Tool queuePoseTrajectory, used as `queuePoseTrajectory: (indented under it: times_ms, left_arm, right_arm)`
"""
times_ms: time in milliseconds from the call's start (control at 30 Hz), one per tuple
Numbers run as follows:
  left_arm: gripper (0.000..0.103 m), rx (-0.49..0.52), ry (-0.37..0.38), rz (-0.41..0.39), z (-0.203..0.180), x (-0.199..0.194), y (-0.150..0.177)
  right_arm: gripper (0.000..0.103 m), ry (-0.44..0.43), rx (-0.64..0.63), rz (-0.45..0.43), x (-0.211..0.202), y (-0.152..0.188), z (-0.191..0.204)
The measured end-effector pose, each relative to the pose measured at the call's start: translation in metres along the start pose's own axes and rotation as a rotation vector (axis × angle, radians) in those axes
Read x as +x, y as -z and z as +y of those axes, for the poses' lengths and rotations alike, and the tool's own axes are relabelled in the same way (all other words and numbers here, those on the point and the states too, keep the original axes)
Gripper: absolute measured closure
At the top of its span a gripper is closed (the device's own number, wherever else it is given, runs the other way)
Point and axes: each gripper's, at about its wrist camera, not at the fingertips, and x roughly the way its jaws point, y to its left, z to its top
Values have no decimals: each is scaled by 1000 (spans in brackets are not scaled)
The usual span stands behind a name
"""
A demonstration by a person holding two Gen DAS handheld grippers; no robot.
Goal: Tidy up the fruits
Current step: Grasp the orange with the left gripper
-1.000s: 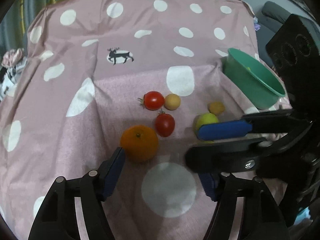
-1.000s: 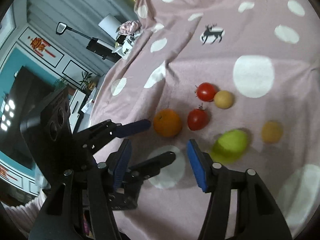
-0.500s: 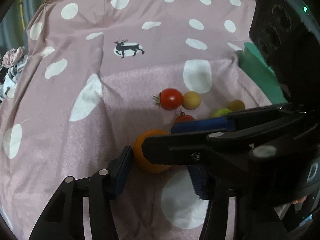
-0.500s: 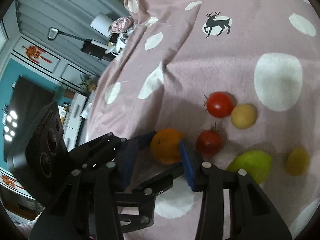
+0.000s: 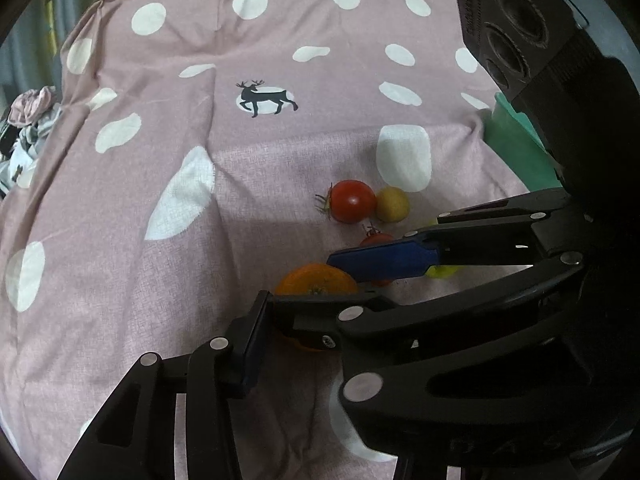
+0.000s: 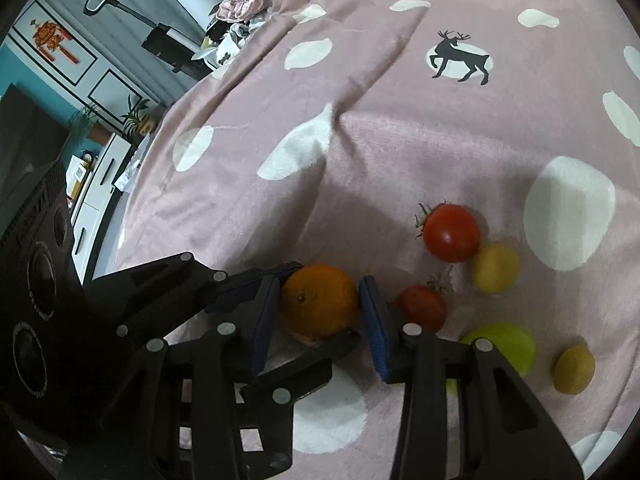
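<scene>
My right gripper (image 6: pixel 320 304): blue pads flank round orange fruit (image 6: pixel 319 301) on pink polka-dot cloth (image 6: pixel 360 148), both touching or nearly, grip unconfirmed. My left gripper (image 6: pixel 264 300) crosses beneath; spread unclear. Small red tomato (image 6: pixel 423 307) just beside; larger red tomato (image 6: pixel 451 233), green fruit (image 6: pixel 505 346) beyond.

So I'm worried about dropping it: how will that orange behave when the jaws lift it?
The orange is round, so it may roll or twist out. It looks firm and fairly heavy for its size. The right gripper brackets its widest part, which should help.
</scene>
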Motion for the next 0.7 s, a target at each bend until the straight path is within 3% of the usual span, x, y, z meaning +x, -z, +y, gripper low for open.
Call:
queuePoseTrajectory:
  times_ms: [267, 433, 700]
  left_arm:
    - [58, 39, -7, -58, -28, -31, 8]
    - [58, 55, 27, -91, -52, -51, 8]
    - [58, 145, 82, -118, -106, -63, 2]
  right_arm:
    - [63, -19, -8, -97, -35, 27, 8]
    - [63, -40, 16, -177, -70, 50, 5]
    - [63, 0, 60, -287, -118, 86, -10]
